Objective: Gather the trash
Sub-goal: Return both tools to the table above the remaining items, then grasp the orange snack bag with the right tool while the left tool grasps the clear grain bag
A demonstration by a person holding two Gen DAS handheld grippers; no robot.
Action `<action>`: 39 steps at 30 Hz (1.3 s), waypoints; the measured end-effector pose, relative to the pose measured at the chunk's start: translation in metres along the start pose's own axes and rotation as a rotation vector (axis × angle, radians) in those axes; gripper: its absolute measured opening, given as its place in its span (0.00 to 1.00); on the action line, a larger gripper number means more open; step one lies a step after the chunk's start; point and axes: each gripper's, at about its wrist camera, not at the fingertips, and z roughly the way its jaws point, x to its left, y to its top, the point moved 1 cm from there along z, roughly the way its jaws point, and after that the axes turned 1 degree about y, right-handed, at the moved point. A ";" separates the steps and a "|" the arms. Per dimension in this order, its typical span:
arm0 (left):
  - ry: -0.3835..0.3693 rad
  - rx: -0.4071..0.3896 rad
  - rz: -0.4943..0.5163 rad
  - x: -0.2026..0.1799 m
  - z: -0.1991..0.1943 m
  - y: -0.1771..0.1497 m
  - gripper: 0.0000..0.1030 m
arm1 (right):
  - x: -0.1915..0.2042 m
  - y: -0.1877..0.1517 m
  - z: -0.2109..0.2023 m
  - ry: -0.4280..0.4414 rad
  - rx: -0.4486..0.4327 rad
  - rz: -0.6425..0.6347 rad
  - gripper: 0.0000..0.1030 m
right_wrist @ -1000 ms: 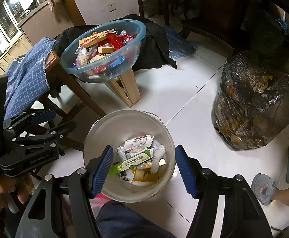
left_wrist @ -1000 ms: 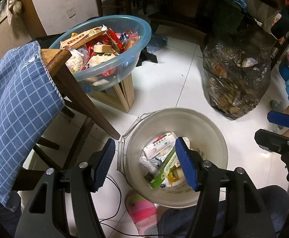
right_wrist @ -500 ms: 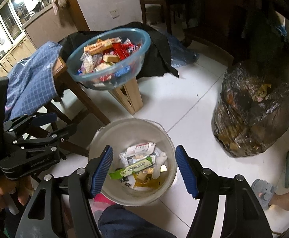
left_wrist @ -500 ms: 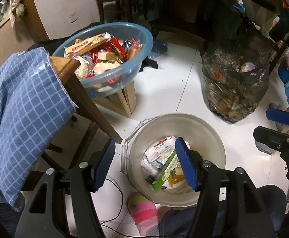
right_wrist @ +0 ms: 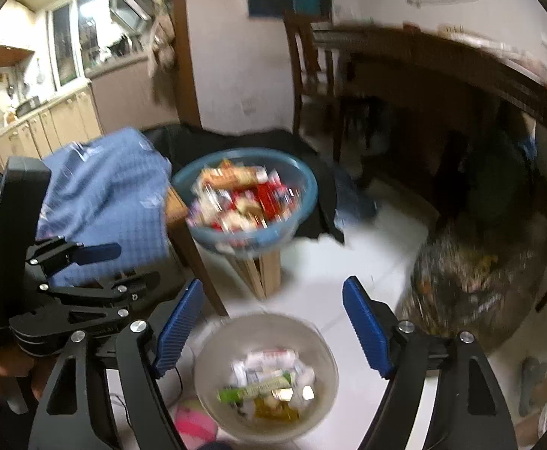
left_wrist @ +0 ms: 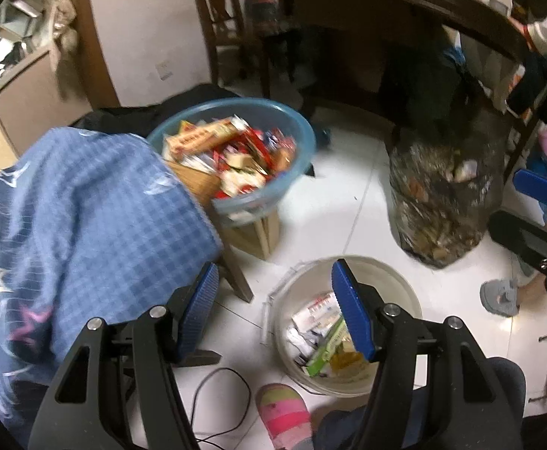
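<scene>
Both tools hang above the floor with nothing in them; the left gripper [left_wrist: 275, 305] stands spread wide, its blue pads well apart, and the right gripper [right_wrist: 273, 328] is spread just as wide and equally empty. Taking the pale bucket [left_wrist: 404, 285] on the white tiles as the landmark: it sits directly below and just ahead of both tools, and already holds a heap of discarded packets, among them a long green box [left_wrist: 326, 350] lying slantwise across the pile. Beyond the bucket, higher up and off to its left, the blue basin [left_wrist: 296, 150] rests on a wooden stool [left_wrist: 258, 230], piled with wrappers [left_wrist: 232, 150] and small cartons; that, by my judgement, is the trash yet to be collected. To the right of the bucket stands a dark bag [left_wrist: 442, 195], stuffed full; to its left a chair draped in blue checked cloth [left_wrist: 86, 217] crowds in between the left tool and the basin. So the wrappers lie forward and upward from both pairs of tongs, away from the bucket; the longest carton on top runs roughly crosswise to the fingers in both views. The right tool has the clearer line, since the cloth hides part of the basin's near rim from the left one; motion blur forbids saying more about single items.
</scene>
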 end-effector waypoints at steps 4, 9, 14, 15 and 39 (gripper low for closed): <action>0.033 -0.039 -0.033 0.029 -0.024 -0.001 0.59 | 0.020 0.018 -0.023 0.040 -0.109 -0.018 0.78; 0.098 -0.088 -0.131 0.092 -0.063 -0.011 0.59 | 0.055 0.038 -0.042 0.129 -0.202 -0.061 0.80; 0.207 -0.135 -0.271 0.180 -0.111 -0.029 0.59 | 0.114 0.059 -0.041 0.265 -0.227 -0.142 0.80; 0.226 -0.140 -0.292 0.193 -0.119 -0.033 0.59 | 0.126 0.063 -0.038 0.292 -0.221 -0.156 0.80; 0.450 -0.100 -0.743 0.513 -0.206 -0.163 0.66 | 0.549 0.115 0.091 0.766 0.088 -0.594 0.90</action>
